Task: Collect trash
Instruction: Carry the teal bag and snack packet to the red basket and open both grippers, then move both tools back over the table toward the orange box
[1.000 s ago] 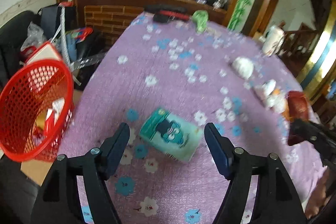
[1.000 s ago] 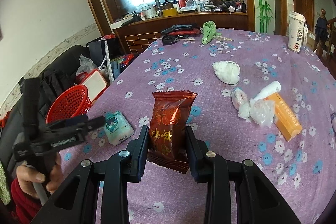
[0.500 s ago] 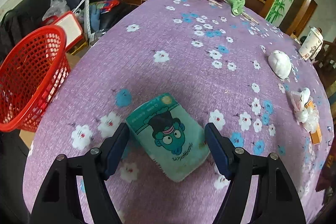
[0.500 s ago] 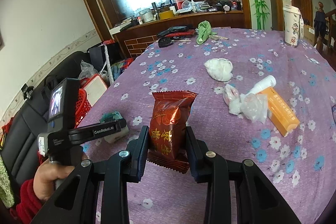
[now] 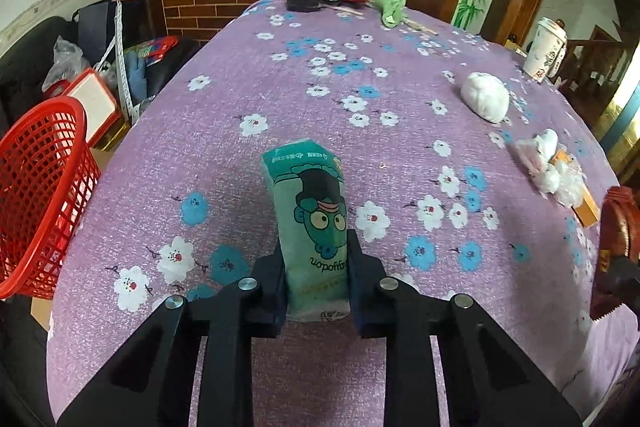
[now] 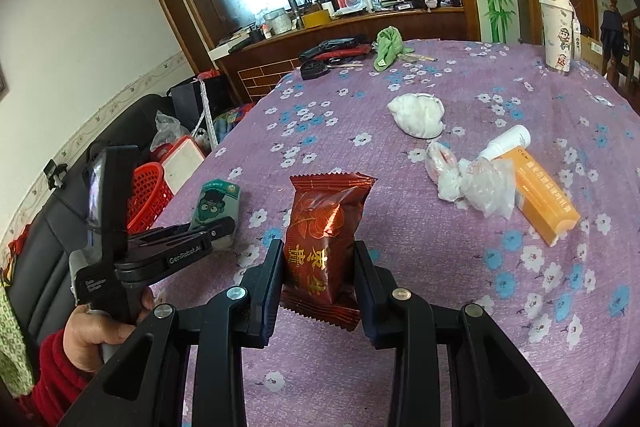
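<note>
Green tissue pack (image 5: 316, 227) is pinched on the purple worktop (image 5: 320, 99) by the closing left claw (image 5: 316, 269); a red snack wrapper (image 6: 324, 235), seemingly lifted, is clamped in the right claw (image 6: 320, 267).

Purple flowered tablecloth (image 5: 280, 131), red basket (image 5: 36, 195)
</note>
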A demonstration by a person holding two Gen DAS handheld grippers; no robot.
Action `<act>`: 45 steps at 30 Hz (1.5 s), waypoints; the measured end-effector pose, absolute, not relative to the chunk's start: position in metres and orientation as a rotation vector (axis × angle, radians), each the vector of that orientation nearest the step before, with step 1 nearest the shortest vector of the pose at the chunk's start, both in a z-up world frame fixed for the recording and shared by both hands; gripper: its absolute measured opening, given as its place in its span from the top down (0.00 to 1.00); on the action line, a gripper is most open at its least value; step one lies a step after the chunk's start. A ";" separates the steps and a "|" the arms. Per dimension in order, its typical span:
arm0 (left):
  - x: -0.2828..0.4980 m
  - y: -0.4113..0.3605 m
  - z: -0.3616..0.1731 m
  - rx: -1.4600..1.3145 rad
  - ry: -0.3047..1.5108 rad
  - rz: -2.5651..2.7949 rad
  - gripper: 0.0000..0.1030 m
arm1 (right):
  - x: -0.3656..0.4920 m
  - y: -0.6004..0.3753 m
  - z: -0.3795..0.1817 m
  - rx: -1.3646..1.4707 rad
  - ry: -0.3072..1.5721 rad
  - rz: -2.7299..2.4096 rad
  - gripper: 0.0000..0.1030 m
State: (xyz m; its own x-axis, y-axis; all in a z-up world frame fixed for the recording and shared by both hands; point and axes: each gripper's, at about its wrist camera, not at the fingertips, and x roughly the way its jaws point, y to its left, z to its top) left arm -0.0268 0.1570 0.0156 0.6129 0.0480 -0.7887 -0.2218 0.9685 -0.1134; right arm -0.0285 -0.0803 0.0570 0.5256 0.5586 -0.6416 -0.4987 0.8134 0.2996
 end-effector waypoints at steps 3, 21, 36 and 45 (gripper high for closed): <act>-0.036 0.158 0.024 -0.227 0.872 0.131 0.79 | -0.028 -0.076 0.059 0.078 0.798 0.635 0.65; -0.118 0.290 0.075 -0.307 0.735 0.331 0.79 | -0.031 0.100 0.093 -0.105 0.866 0.929 0.65; -0.154 0.404 0.058 -0.392 0.710 0.510 0.51 | -0.025 0.290 0.090 -0.219 0.884 1.032 0.49; -0.161 0.385 0.063 -0.386 0.665 0.481 0.39 | -0.021 0.231 0.108 -0.134 0.822 0.992 0.41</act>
